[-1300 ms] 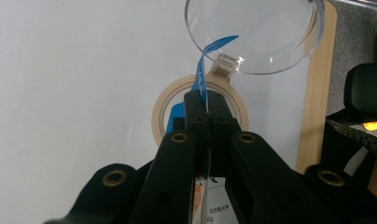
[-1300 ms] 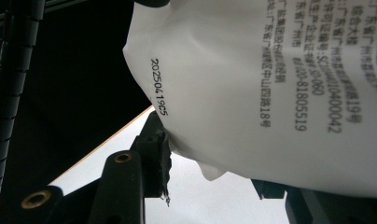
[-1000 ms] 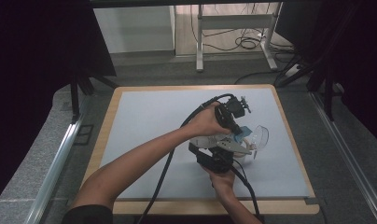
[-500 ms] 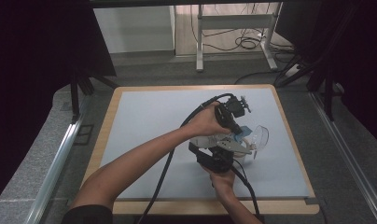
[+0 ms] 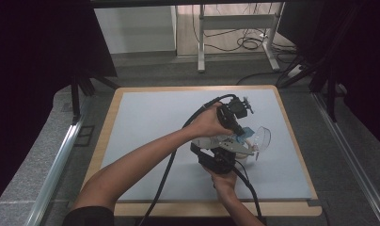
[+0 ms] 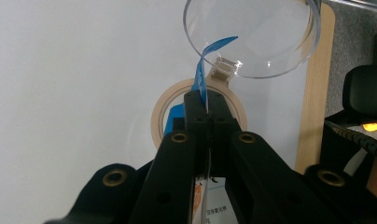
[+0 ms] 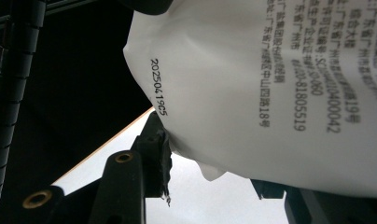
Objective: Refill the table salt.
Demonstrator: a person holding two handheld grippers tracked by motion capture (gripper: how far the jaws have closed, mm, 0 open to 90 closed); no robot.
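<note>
Your right gripper (image 7: 210,186) had its jaws clamped around the white printed bag (image 7: 280,88). Beyond it, your left gripper (image 6: 207,109) pinched the bag's blue strip (image 6: 200,74) shut, above the tape roll (image 6: 159,122) and clear dish (image 6: 256,37) on the desk (image 5: 146,122).

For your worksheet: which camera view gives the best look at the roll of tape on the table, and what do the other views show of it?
The left gripper view. There the roll of tape lies flat beyond the shut jaws of the left hand-held gripper, its beige ring clear on the table. From the high view I cannot make it out among the hands, and the right gripper view looks at a white printed bag.
</note>
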